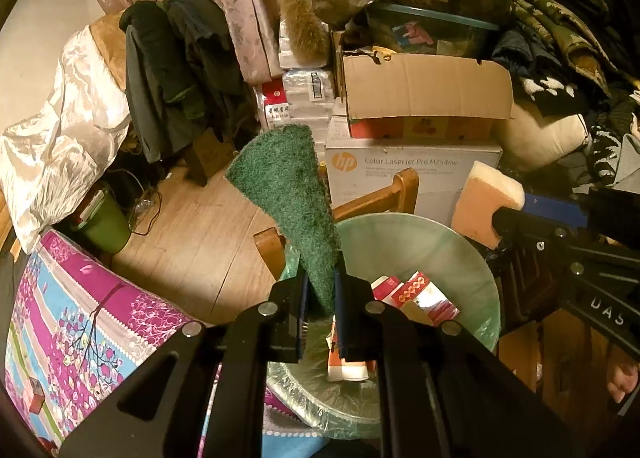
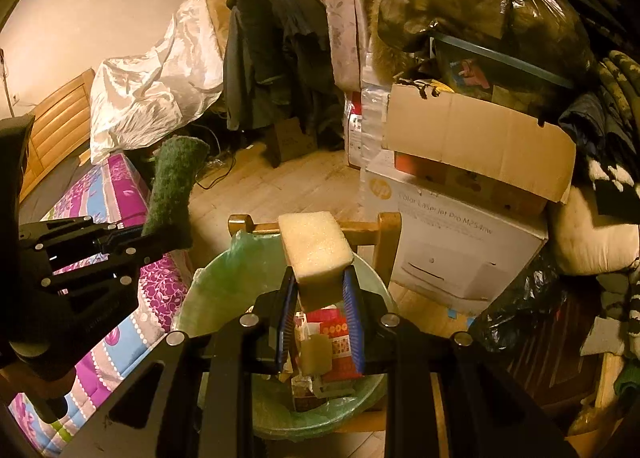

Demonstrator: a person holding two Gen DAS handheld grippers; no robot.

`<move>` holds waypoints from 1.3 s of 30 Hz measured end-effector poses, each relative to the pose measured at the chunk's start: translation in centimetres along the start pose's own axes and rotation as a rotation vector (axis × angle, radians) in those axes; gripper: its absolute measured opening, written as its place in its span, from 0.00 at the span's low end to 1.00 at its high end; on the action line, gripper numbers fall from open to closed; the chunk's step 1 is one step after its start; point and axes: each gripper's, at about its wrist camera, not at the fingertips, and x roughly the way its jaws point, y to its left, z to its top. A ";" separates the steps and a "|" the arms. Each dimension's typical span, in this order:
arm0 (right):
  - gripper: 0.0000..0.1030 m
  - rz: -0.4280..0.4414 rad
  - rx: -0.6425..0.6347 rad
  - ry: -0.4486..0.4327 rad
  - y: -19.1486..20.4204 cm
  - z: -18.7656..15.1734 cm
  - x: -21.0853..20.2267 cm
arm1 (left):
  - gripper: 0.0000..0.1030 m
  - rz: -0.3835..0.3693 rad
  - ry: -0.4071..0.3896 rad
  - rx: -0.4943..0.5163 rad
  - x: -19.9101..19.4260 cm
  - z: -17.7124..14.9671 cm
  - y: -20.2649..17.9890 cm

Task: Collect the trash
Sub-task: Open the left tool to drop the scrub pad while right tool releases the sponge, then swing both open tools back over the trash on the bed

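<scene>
Looking along the left gripper [image 1: 320, 298] in the left wrist view, its jaws are clenched on the narrow lower end of a green scouring pad [image 1: 286, 194]. The pad's long axis runs up and away from the fingers, fanning wider toward its free end and leaning slightly left. Directly below and just beyond the fingertips lies the open mouth of the trash bin [image 1: 456, 242], lined with a pale green bag and already holding red-and-white cartons [image 1: 416, 294]. The gripped end of the pad appears to hang over the bin's near-left rim — so a release should drop it inside, though the wide top could tip out toward the floral bedspread [image 1: 80, 318]. At the right edge, the right gripper holds a yellow sponge [image 1: 486, 204] above the bin's far-right side.

From the right wrist view, the right gripper [image 2: 320, 298] grasps the sponge [image 2: 316, 246] by its lower part, blue pads pressed on both sides; the block stands up and slightly away from the fingers. The bin [image 2: 224, 286] sits straight beneath, its cartons visible between the jaws — this hand looks the better centred of the two. Both grippers pitch downward toward the bin, the left gripper [image 2: 144, 236] entering from the left side with the pad [image 2: 172, 186] upright over the rim.
</scene>
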 end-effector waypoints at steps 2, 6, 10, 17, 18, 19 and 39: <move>0.24 0.000 -0.002 -0.001 0.0 0.0 0.0 | 0.09 0.003 0.002 0.003 0.1 0.0 0.0; 0.24 0.004 -0.006 -0.008 -0.2 0.3 0.1 | 0.09 0.002 0.002 0.004 0.2 0.0 -0.1; 0.34 -0.005 0.004 -0.009 -0.6 0.4 0.6 | 0.17 0.005 0.010 0.017 0.6 0.0 -0.4; 0.34 -0.018 0.022 -0.005 -1.5 0.2 0.9 | 0.23 0.013 0.027 0.005 1.1 -0.2 -0.3; 0.34 -0.017 0.022 -0.006 -1.6 0.2 0.9 | 0.23 0.015 0.027 0.006 1.0 -0.2 -0.4; 0.34 -0.018 0.020 -0.004 -1.6 0.2 1.0 | 0.23 0.017 0.025 0.007 1.0 -0.3 -0.3; 0.34 -0.012 0.053 -0.112 0.0 0.5 -1.2 | 0.23 0.066 -0.021 -0.058 -1.4 -0.9 1.6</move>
